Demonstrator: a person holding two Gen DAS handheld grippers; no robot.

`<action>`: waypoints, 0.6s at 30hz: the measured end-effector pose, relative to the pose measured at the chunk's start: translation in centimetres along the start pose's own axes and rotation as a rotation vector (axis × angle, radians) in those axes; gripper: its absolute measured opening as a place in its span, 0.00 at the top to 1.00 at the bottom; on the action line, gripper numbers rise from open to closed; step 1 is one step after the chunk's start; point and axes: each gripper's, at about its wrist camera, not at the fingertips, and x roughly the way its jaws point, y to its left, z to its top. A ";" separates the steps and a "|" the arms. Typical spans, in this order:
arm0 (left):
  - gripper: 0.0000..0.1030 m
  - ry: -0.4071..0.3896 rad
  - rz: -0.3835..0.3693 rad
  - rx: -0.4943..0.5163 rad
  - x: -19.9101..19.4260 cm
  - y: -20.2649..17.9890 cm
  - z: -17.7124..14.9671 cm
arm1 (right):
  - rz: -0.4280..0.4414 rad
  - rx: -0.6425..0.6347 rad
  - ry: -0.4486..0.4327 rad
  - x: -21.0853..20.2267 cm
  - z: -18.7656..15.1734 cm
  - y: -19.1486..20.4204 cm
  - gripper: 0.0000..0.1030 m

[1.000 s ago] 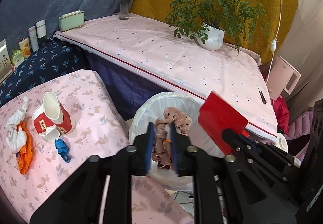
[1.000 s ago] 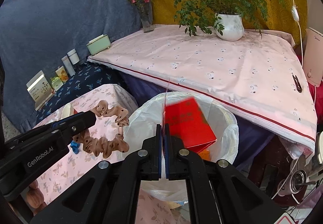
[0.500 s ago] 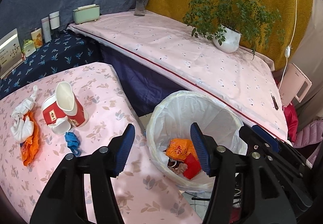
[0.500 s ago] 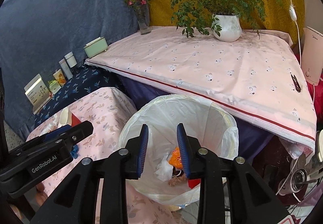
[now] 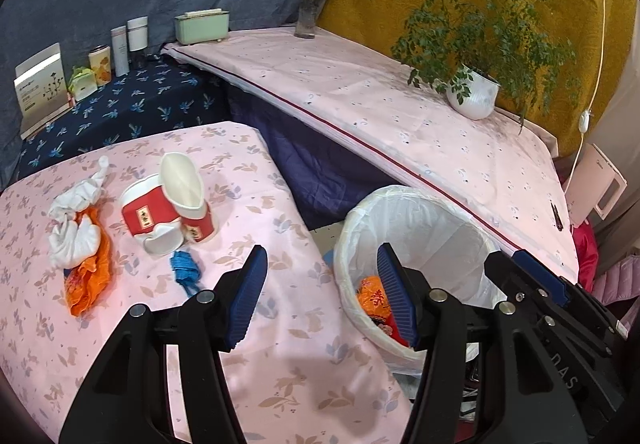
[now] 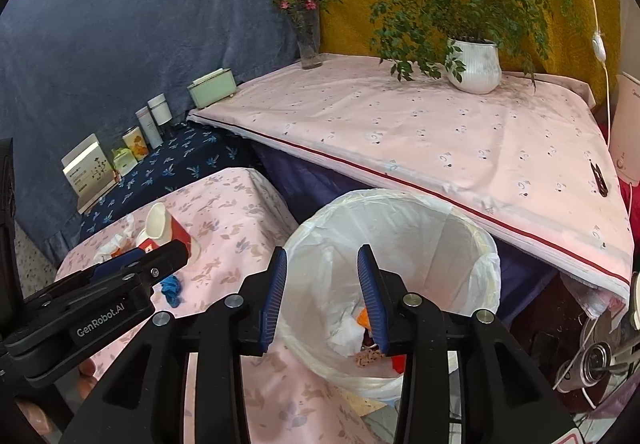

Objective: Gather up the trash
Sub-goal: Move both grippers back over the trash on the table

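Note:
The bin with a white liner [image 5: 420, 212] [image 6: 392, 200] stands on the floor beside the pink floral table [image 5: 280, 324]. Inside it lie an orange wrapper [image 5: 374, 298], a red packet [image 5: 398, 338], a white tissue [image 6: 348, 328] and a brown beaded string [image 6: 368, 356]. My left gripper [image 5: 322, 264] is open and empty, over the table edge by the bin. My right gripper [image 6: 322, 260] hangs over the bin, its jaws opening with nothing between them. On the table lie two crushed red-and-white paper cups [image 5: 160, 212], a white tissue wad [image 5: 76, 220], an orange wrapper [image 5: 88, 284] and a blue scrap [image 5: 185, 268].
Behind the bin runs a pink-covered bench [image 5: 360, 96] with a potted plant [image 5: 474, 96], a flower vase [image 5: 310, 12] and a green box [image 5: 202, 26]. Small bottles [image 5: 120, 48] and a card [image 5: 40, 84] stand on the dark blue cloth. A pink appliance [image 5: 596, 184] sits far right.
The left gripper let go of the brown beaded string and the right one of the red packet; both now lie in the bin. Both jaws opened, and the left view swung towards the table.

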 end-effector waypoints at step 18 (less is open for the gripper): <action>0.35 -0.012 0.124 -0.181 -3.3 9.9 -2.5 | 0.083 -0.127 0.020 -0.5 -1.7 8.5 0.50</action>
